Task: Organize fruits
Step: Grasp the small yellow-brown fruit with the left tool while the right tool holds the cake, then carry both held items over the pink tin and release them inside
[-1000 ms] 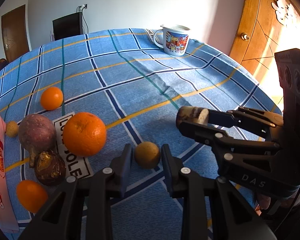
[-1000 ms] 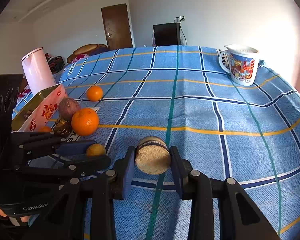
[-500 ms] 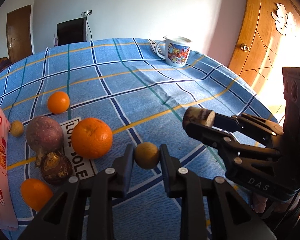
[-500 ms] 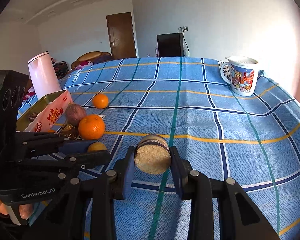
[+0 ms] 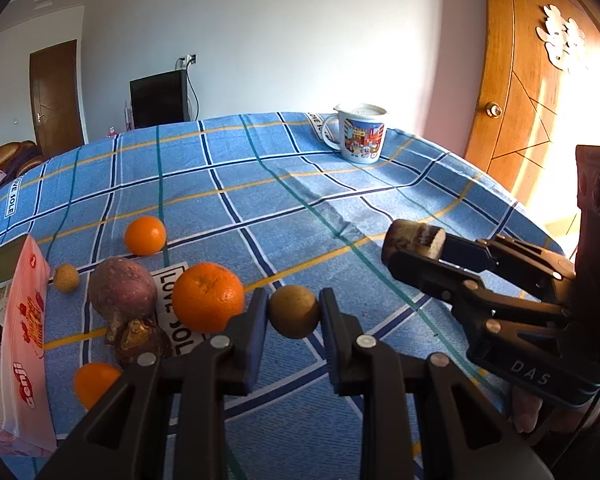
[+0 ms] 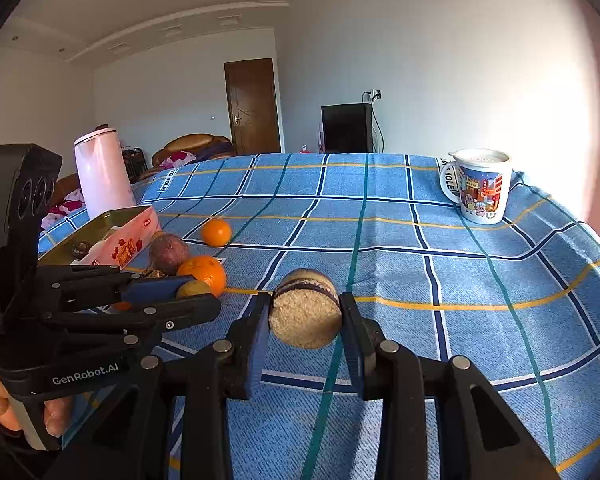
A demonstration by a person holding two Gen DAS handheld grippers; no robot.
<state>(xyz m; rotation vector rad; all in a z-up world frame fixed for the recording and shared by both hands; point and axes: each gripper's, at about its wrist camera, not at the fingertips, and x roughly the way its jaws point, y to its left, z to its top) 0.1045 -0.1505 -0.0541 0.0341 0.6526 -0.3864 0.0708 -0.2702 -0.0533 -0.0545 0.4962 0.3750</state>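
Observation:
My left gripper is shut on a small tan round fruit and holds it above the blue checked cloth. My right gripper is shut on a round sandwich biscuit, also raised; it shows from the side in the left wrist view. On the cloth to the left lie a large orange, a small orange, a purple fruit, a dark brown fruit, another small orange and a small tan fruit.
A pink open tin box stands at the table's left edge, with a pink kettle behind it. A printed mug stands at the far right. A wooden door is to the right of the table.
Both grippers have risen from the cloth with their loads. The left one closed on the tan fruit and lifted it. The fruits on the cloth have not moved.

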